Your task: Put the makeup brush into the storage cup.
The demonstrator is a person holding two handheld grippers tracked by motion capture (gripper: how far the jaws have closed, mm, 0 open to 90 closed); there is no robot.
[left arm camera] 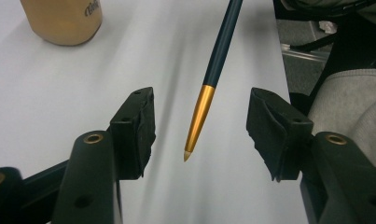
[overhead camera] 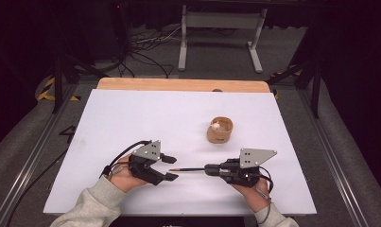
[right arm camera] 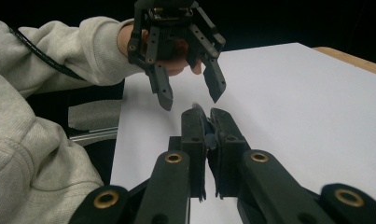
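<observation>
A dark pen (overhead camera: 188, 169) with a gold tip lies level just above the white board, pointing left. My right gripper (overhead camera: 210, 169) is shut on its rear end. In the right gripper view the pen (right arm camera: 207, 136) is pinched between my right gripper's (right arm camera: 202, 114) two jaws. My left gripper (overhead camera: 174, 168) is open, its jaws on either side of the gold tip without touching it. In the left gripper view the pen (left arm camera: 218, 56) comes down from the top and its gold point hangs between my left gripper's (left arm camera: 202, 112) spread jaws.
A short tan cup (overhead camera: 220, 131) with something pale inside stands on the white board (overhead camera: 145, 118), beyond the right gripper; the tan cup (left arm camera: 62, 18) is at the top left of the left gripper view. A wooden table edge (overhead camera: 178, 84) runs along the back. Grey sleeves cover both forearms.
</observation>
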